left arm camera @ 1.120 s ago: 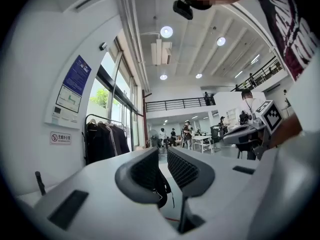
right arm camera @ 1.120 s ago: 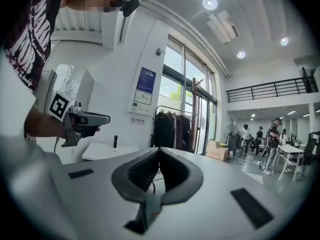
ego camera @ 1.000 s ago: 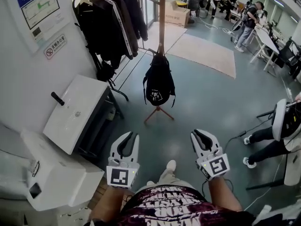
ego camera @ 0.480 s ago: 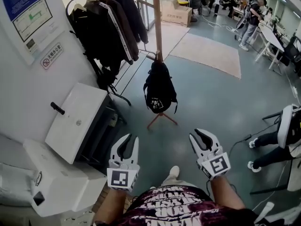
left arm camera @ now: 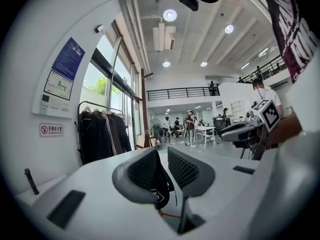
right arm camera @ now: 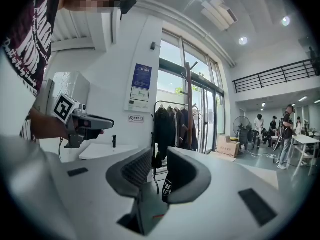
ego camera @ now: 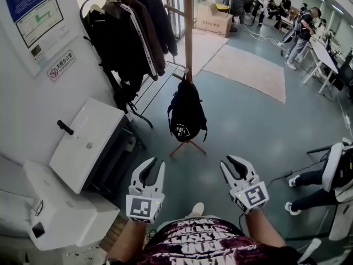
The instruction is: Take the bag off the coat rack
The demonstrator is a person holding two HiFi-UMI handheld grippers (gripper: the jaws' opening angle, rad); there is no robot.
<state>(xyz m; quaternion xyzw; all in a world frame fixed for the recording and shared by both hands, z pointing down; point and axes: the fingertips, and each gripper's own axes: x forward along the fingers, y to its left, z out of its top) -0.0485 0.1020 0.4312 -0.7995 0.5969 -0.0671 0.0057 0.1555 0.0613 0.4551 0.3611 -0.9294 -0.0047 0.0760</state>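
A black backpack with a white logo hangs from the wooden coat rack pole, just above the rack's feet. Both grippers are held low in front of me, well short of the bag. My left gripper stands open with nothing between its jaws. The jaws of my right gripper are opening, also with nothing between them. In the left gripper view the bag shows far off through the gap of the left gripper. The right gripper view shows the bag the same way beyond the right gripper.
A rail of dark jackets stands left of the rack. A white basin unit is close on my left. A beige rug and a cardboard box lie beyond. People work at tables far right; a seated person is near right.
My right gripper's jaws have spread wider. Both grippers have held their place in front of me while the view has shifted slightly; the bag still hangs on the rack.
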